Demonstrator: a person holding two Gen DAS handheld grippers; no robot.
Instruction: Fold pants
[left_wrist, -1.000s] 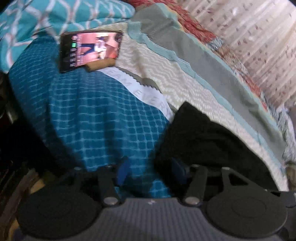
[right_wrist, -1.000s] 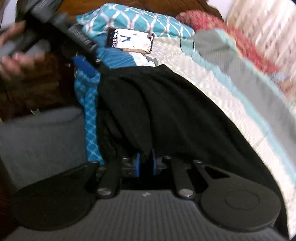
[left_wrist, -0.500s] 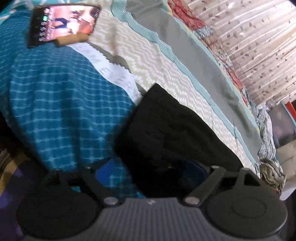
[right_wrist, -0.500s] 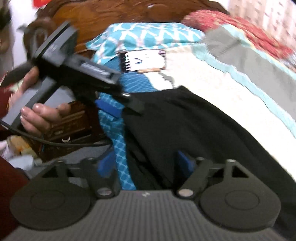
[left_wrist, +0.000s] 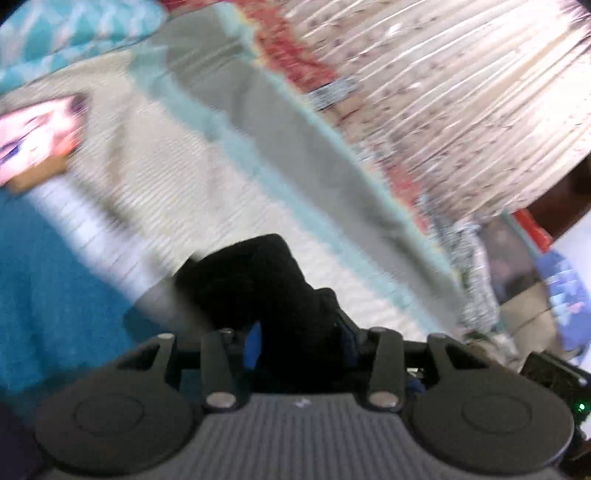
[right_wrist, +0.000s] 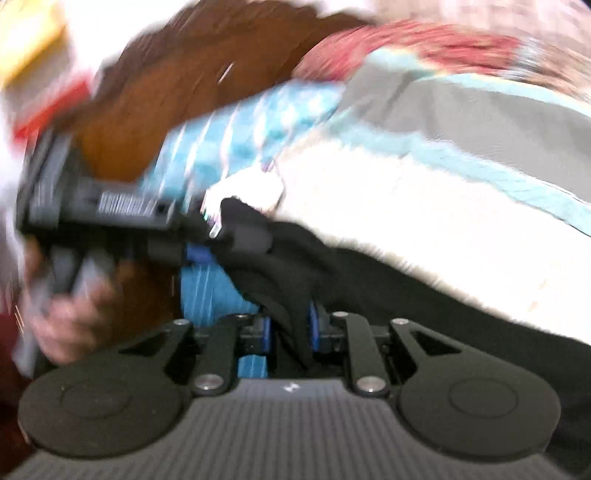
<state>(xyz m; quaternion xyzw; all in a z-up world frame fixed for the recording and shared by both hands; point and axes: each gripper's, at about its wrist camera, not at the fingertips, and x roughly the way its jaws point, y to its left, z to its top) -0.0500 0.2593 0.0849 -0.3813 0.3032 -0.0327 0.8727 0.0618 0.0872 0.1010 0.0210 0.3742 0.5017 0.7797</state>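
The black pants (left_wrist: 251, 273) lie bunched on the bedspread, one corner lifted off it. My left gripper (left_wrist: 299, 341) is closing, and the dark cloth fills the gap between its blue pads (left_wrist: 253, 347). In the right wrist view the pants (right_wrist: 369, 280) stretch from the right towards the left. My right gripper (right_wrist: 290, 326) is closing too, with a fold of that cloth pinched between its pads. The left tool's black body (right_wrist: 110, 210) shows there at the left, carried by a hand (right_wrist: 70, 325) and holding up the pants' far corner.
A lit phone (left_wrist: 37, 136) rests on the cream, teal and grey bedspread (left_wrist: 184, 166). A blue checked cloth (left_wrist: 55, 295) covers the near left. There is a teal pillow (left_wrist: 74, 33) at the head, a wooden headboard (right_wrist: 166, 92) behind it and a pleated curtain (left_wrist: 461, 92) to the right.
Both grippers opened wide around the pants' edge, then closed on the cloth and rose with it. Both views are now blurred, and the right one has rolled.
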